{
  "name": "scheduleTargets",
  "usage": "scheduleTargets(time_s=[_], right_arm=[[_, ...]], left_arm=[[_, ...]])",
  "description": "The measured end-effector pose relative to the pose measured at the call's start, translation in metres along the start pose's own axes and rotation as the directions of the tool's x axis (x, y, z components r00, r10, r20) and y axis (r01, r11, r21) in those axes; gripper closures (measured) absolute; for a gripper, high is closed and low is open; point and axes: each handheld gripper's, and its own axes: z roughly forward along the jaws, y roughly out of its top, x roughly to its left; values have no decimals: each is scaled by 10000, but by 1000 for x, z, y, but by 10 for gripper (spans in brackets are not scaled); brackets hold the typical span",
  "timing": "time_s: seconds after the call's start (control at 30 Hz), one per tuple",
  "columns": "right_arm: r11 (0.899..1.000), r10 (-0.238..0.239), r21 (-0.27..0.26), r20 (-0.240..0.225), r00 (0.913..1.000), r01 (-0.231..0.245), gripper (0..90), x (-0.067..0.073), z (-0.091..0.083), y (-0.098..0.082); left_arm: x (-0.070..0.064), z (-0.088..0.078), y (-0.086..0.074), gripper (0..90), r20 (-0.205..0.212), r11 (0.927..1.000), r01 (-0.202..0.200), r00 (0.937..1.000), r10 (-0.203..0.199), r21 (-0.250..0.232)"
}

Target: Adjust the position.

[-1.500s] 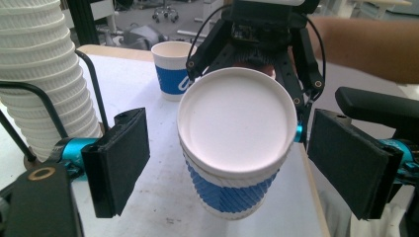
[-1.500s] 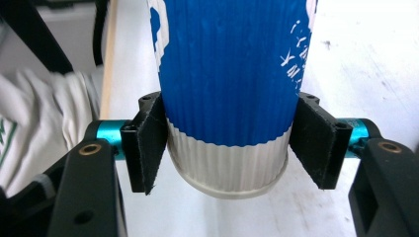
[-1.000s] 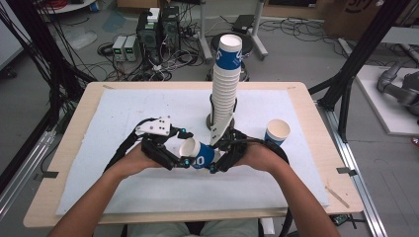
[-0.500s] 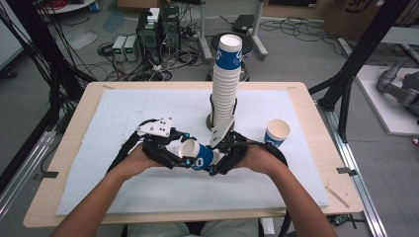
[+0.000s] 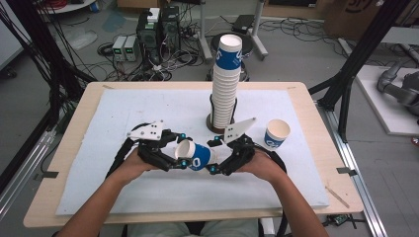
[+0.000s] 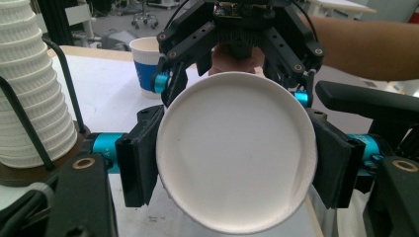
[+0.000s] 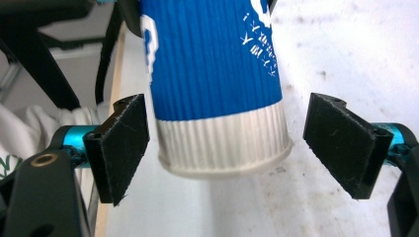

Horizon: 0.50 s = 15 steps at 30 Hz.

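Note:
A blue and white paper cup (image 5: 196, 156) lies on its side in the air between my two grippers. My left gripper (image 5: 181, 157) is shut on its rim; in the left gripper view both pads (image 6: 138, 158) press the sides of the open mouth (image 6: 236, 153). My right gripper (image 5: 213, 157) faces it from the other end. Its jaws have just been opening, and in the right gripper view the pads (image 7: 123, 148) stand apart from the cup's base (image 7: 222, 143), which sits between them untouched.
A tall stack of paper cups (image 5: 226, 84) stands in a wire holder just behind the grippers. A single upright cup (image 5: 275, 133) stands to the right on the white mat (image 5: 123, 113). Racks and cables lie beyond the table's far edge.
The right gripper's jaws have spread away from the cup's base, and the left gripper's jaws have come in on its rim. The cup and both hands have hardly shifted.

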Motion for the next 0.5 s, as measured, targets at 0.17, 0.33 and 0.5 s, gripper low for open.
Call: scheduleTargets(time_s=[0.17, 0.33, 0.5], right_arm=[[9962, 148, -863, 212, 9997, -129, 181, 3, -6, -11], [9814, 499, -1861, 125, 9987, -467, 181, 5, -10, -22], [9705, 637, -2340, 154, 9979, -583, 159, 5, -11, -30]], left_arm=[[-1, -2, -5, 308, 16, 9991, -45, 10000, 45, -416], [-1, -5, -8, 308, 121, 9958, -122, 9998, 134, -903], [-1, -6, -10, 308, 176, 9913, -156, 9997, 181, -1308]])
